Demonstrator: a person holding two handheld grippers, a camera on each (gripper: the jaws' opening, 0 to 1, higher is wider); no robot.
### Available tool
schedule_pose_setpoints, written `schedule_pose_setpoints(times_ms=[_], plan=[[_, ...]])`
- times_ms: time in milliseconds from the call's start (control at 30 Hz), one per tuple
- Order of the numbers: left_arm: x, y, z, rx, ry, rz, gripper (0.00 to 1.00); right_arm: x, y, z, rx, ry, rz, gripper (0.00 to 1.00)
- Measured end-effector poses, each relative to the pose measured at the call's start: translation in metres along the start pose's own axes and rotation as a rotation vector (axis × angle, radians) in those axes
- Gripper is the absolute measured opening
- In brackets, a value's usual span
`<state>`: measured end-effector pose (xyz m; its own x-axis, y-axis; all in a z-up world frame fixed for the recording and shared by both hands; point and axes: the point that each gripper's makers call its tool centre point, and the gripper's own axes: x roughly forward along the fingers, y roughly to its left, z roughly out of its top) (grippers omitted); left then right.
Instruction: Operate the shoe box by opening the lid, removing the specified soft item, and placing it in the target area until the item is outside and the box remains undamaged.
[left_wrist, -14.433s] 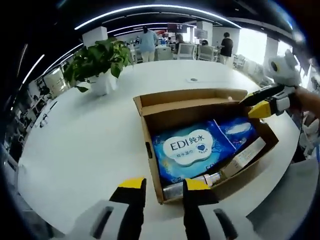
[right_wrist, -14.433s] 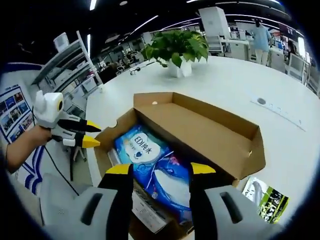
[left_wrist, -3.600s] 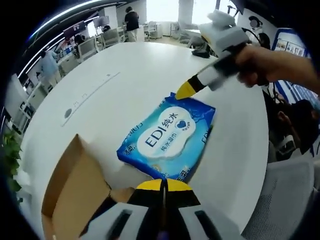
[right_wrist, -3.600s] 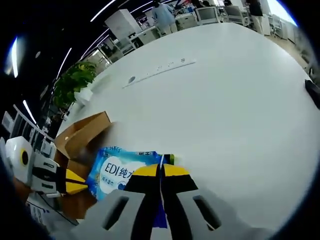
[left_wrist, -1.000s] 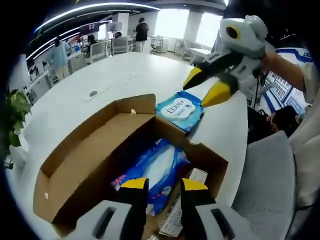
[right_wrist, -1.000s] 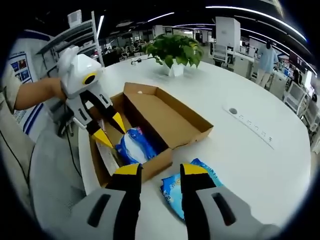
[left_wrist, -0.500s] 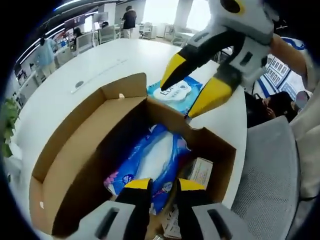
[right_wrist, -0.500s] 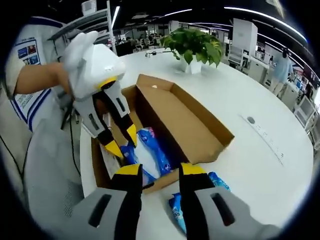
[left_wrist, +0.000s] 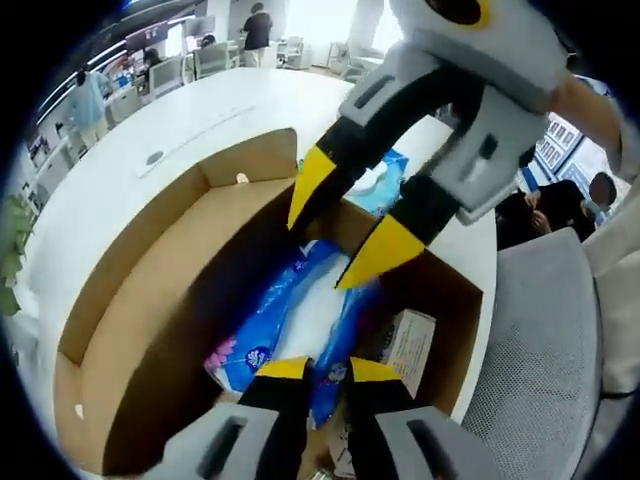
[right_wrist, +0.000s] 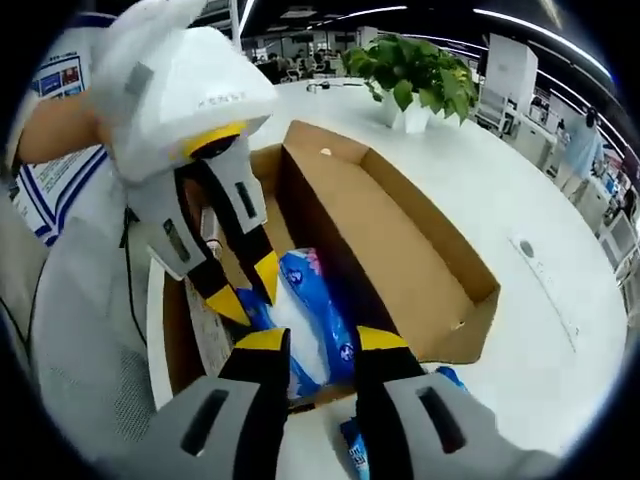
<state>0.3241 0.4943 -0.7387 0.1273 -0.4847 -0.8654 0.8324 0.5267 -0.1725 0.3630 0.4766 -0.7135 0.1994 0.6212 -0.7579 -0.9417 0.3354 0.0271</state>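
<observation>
We see both grippers over the open shoe box (left_wrist: 150, 330). In the left gripper view, our left gripper (left_wrist: 318, 372) sits low at the near edge of the box, jaws parted with a narrow gap, nothing between them; its tips overlap the blue-and-white soft pack (left_wrist: 290, 320) lying inside the box. The right gripper (left_wrist: 345, 235) comes in from above, jaws spread wide, its yellow tips hovering just over the far end of that same pack, holding nothing.

The EDI wet wipes pack (left_wrist: 385, 185) lies outside the box on the white table (left_wrist: 120, 170), just beyond the far box wall, mostly hidden behind the right gripper.

In the right gripper view, the right gripper (right_wrist: 312, 342) is released, tips apart above the soft pack (right_wrist: 305, 320). The left gripper (right_wrist: 245, 290) is opposite, its tips parted at the pack's other end. A corner of the wet wipes pack (right_wrist: 355, 450) shows on the table (right_wrist: 540, 330) beside the box (right_wrist: 400, 250). The lid flap stands open. A potted plant (right_wrist: 415, 75) stands well apart.
</observation>
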Motion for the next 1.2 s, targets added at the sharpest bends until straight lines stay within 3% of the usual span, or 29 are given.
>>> schedule_pose_setpoints(times_ms=[333,433,1200], plan=[[-0.003,0.001,-0.005,0.006,0.000,0.010,0.00,0.021,-0.004,-0.009,-0.051,0.093,-0.034,0.08],[-0.005,0.001,-0.005,0.007,-0.007,0.013,0.00,0.024,-0.004,-0.012,-0.069,0.106,-0.042,0.00],[-0.042,0.007,-0.004,-0.017,-0.066,0.062,0.00,0.006,0.007,0.018,-0.090,0.000,-0.033,0.00]])
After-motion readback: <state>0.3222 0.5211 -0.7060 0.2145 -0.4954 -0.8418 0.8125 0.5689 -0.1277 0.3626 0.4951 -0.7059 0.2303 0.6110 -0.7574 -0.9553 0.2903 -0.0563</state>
